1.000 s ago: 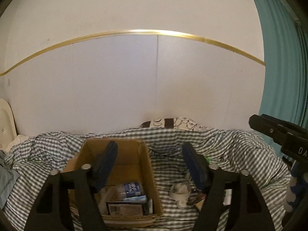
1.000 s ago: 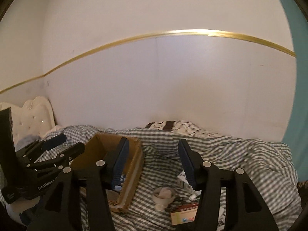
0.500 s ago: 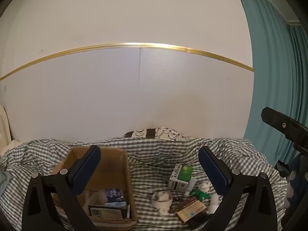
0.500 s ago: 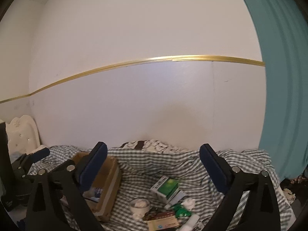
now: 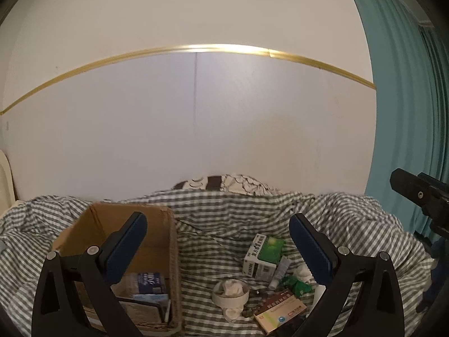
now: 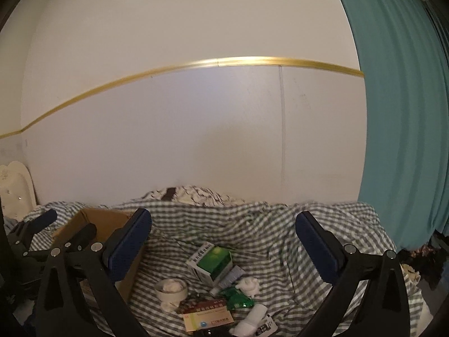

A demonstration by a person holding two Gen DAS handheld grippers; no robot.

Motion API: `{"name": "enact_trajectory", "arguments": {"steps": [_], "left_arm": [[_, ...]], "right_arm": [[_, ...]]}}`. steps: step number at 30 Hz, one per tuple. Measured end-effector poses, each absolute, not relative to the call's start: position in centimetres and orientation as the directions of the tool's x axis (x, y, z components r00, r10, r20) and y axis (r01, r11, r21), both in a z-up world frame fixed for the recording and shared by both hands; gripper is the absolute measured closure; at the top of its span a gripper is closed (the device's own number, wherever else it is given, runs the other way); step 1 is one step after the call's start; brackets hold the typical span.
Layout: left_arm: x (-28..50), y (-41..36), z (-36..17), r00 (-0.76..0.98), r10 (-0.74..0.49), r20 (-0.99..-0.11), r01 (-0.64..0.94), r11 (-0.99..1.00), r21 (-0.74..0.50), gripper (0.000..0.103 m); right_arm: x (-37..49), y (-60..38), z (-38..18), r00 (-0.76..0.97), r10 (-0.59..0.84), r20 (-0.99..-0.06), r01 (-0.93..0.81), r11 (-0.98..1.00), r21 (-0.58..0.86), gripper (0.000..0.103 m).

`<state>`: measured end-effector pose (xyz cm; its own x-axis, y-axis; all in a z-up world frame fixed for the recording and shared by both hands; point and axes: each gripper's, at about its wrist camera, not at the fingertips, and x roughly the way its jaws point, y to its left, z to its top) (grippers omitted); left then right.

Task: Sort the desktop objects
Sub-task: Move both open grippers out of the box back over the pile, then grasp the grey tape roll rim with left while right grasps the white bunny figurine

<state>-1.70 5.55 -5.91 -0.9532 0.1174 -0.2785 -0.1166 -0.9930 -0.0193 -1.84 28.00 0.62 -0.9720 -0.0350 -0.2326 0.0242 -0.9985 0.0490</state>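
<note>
We see the cardboard box at left on the checked cloth; it looks stiff and light. The green-and-white carton, also light and rigid, suits a grip across its flat sides, while the soft green packet looks slippery. These loose items lie low between and beyond the wide-apart, empty jaws of both the right gripper and the left gripper.

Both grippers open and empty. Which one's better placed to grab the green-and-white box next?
Right, probably. The green-and-white box sits almost centred between the right gripper fingers. For the left gripper, it lies off toward its right finger, and the cardboard box fills its left side.
</note>
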Motion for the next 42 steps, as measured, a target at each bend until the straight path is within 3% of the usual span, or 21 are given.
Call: {"name": "enact_trajectory", "arguments": {"steps": [10,20,42], "left_arm": [[-5.1,8.3,-11.7,-0.876,0.199,-0.439,-0.217,-0.976,-0.009,0.000],[-8.0,9.8,-16.6,-0.821,0.186,-0.540,-0.220,-0.976,-0.002,0.000],[-13.3,10.6,-25.4,-0.725,0.095,-0.682,-0.163,-0.986,0.036,0.000]], "right_arm": [[-5.2,30.0,-4.7,-0.957,0.006,-0.291,-0.028,-0.997,0.071,0.000],[-8.3,30.7,-9.2,-0.928,0.015,-0.372,-0.040,-0.997,0.060,0.000],[-15.0,31.7,-16.6,-0.796,-0.008,-0.605,-0.067,-0.993,0.101,0.001]]}}
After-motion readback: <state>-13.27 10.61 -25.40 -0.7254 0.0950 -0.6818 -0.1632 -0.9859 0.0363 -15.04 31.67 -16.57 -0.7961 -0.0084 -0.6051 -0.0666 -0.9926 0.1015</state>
